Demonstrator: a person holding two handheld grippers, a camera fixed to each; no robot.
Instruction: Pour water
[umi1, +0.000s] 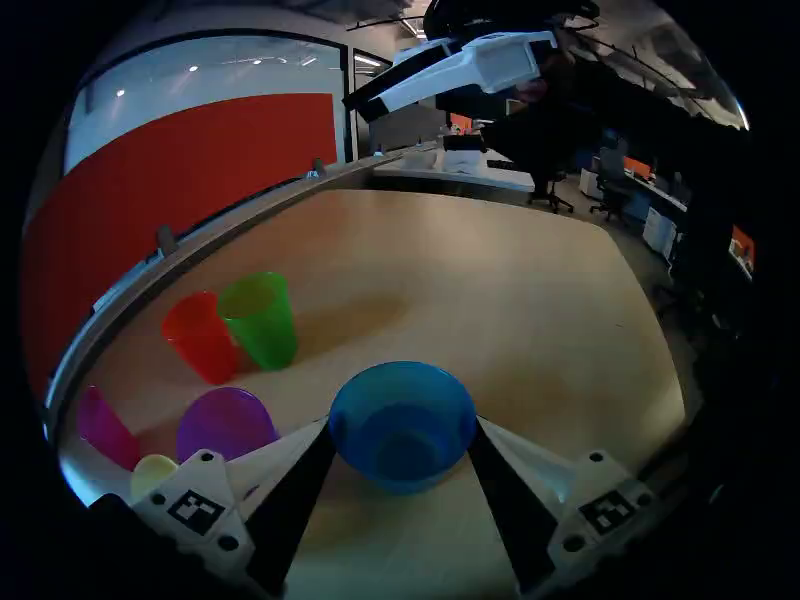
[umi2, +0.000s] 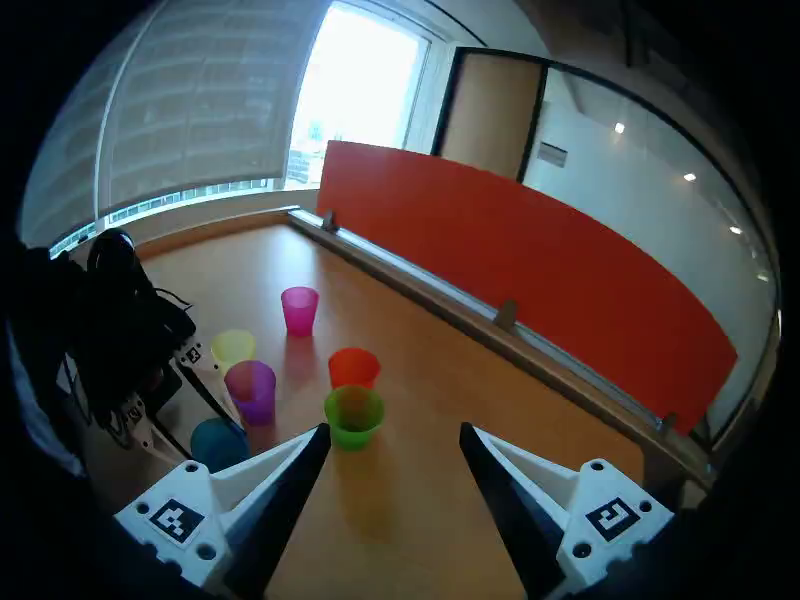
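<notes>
Your left gripper (umi1: 400, 430) grasps the translucent blue plastic cup (umi1: 403, 400), one finger against each side, beside the purple plastic cup (umi1: 225, 422) on the wooden table (umi1: 520, 300). Your right gripper (umi2: 392, 432) is released and empty, near the green plastic cup (umi2: 353, 415).

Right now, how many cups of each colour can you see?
blue cup: 1
green cup: 1
red cup: 1
purple cup: 1
pink cup: 1
yellow cup: 1
Total: 6 cups
</notes>
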